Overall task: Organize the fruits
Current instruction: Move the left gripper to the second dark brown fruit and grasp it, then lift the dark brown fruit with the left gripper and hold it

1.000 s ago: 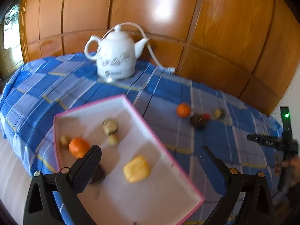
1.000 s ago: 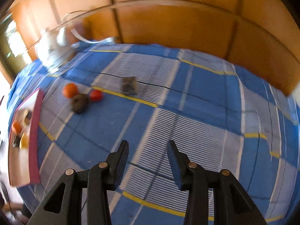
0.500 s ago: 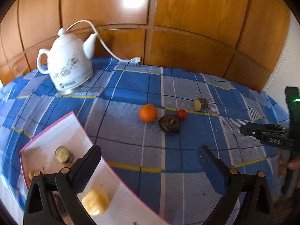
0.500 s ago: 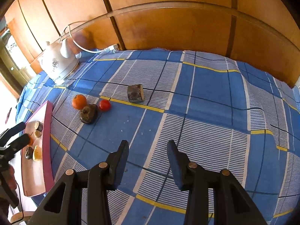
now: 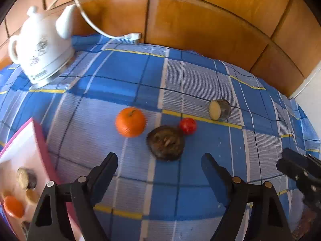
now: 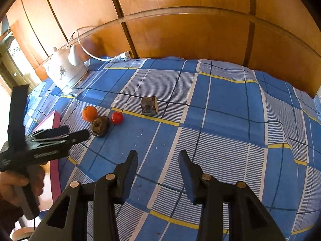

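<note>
Your left gripper (image 5: 158, 161), jaws just closing but still wide and empty, hovers near the dark fruit (image 5: 166, 142); your right gripper (image 6: 158, 160) stands narrow, empty.

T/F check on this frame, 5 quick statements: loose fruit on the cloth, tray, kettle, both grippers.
1. The left gripper is shut on the orange. False: its jaws stand apart with nothing between them, and they have just been closing.
2. The red fruit lies right beside the dark brown fruit. True.
3. The cut piece lies in the pink-rimmed tray. False: it lies on the blue checked cloth, apart from the other three.
4. The tray already holds several pieces. True.
5. The white kettle lies tipped on its side. False: it stands upright.
</note>
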A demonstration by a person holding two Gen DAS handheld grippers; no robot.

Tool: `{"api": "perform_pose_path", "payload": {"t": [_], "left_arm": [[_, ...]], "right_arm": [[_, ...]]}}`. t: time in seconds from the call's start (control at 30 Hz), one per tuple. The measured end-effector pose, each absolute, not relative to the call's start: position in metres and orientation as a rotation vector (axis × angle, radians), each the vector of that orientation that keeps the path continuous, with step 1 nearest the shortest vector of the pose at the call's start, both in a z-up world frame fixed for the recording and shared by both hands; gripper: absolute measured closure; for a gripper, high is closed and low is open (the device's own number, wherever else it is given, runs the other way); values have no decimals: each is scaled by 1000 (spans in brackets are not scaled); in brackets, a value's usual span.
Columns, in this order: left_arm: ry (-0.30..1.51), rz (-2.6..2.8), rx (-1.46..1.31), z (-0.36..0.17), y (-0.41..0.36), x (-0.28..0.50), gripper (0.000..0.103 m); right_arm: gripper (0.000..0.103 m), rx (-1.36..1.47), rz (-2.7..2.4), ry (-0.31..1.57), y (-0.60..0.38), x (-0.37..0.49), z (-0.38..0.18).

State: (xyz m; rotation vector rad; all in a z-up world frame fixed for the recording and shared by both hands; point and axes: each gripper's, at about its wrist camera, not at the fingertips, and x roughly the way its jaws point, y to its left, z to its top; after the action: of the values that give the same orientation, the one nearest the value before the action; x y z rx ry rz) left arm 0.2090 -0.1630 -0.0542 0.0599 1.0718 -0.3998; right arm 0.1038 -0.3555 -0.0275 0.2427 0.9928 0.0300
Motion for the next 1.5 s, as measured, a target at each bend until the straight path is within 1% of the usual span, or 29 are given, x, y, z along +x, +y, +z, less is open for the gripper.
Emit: {"api": "perform_pose_path", "payload": {"t": [0.07,0.1,0.13,0.2,0.3,0.47,0.63,0.87,0.93,1.0,1.2,1.5], "left_arm": [[1076,-394,76,-58,-170,214,22],[1076,-389,91,-63,-175,217,27],[1078,-383,99,-66,-177,220,35],[1098,-373,94,-74,-179,228,47],[1127,-402,32,-82,-178,234,54],[1075,-432,120,-79,-185,212,54],[1048,-477,155,-80,-177,168,54],[945,-485,223,-83,-173,120,54],[921,-479,234,-85,-175,118,53],[937,-456,254,-91,-176,117,52],[906,-423,240,-94,-177,115,52],[814,-392,273,-99,-180,101,52]], "right_arm": [[60,239,36,990,-354,104,-26],[60,237,39,989,-353,104,-26],[60,235,41,989,-352,104,-26],[60,229,46,988,-350,105,-26],[60,221,48,989,-349,105,-26],[60,209,51,983,-349,104,-23],[60,199,50,985,-348,102,-25],[60,181,6,1015,-351,103,-35],[60,177,-5,1018,-351,104,-37],[60,176,-13,1022,-352,104,-39],[60,184,-7,1009,-348,102,-36],[60,180,-1,1037,-345,103,-43]]}}
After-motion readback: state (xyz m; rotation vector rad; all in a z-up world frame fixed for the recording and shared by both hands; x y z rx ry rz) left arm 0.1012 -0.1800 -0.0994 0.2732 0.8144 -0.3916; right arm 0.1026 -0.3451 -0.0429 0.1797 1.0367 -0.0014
